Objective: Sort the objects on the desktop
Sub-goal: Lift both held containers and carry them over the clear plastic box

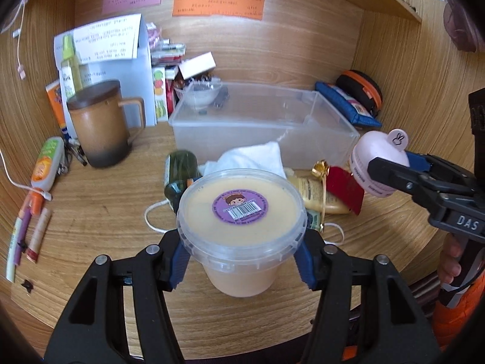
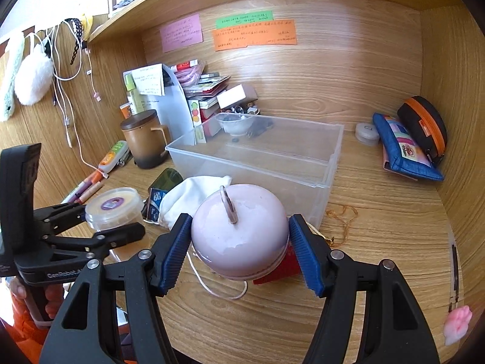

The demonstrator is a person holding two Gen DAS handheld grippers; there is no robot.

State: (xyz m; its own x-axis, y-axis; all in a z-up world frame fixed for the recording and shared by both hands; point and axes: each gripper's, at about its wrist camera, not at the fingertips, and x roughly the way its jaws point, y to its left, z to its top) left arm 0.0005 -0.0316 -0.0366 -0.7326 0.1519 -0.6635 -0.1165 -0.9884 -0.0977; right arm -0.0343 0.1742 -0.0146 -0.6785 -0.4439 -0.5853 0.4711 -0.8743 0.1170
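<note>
Both loaded: left gripper [image 1: 242, 261] pinching the tub [image 1: 241, 212], right gripper [image 2: 239, 251] clamped on the pink dome gadget [image 2: 239, 230], both held just before the clear bin [image 2: 263, 157] (seemingly empty). Best carry level over the rim, lower inside, then let go.

A wood-grain desk [image 2: 379, 212] sits in an alcove of matching panels, daylight washing over it. Pink [image 2: 181, 32], green [image 2: 244, 19] and orange notes [image 2: 254, 34] are stuck to the back panel [image 2: 333, 69]. A shelf [image 2: 145, 3] runs overhead; white cables [image 2: 63, 69] hang down the left side panel
</note>
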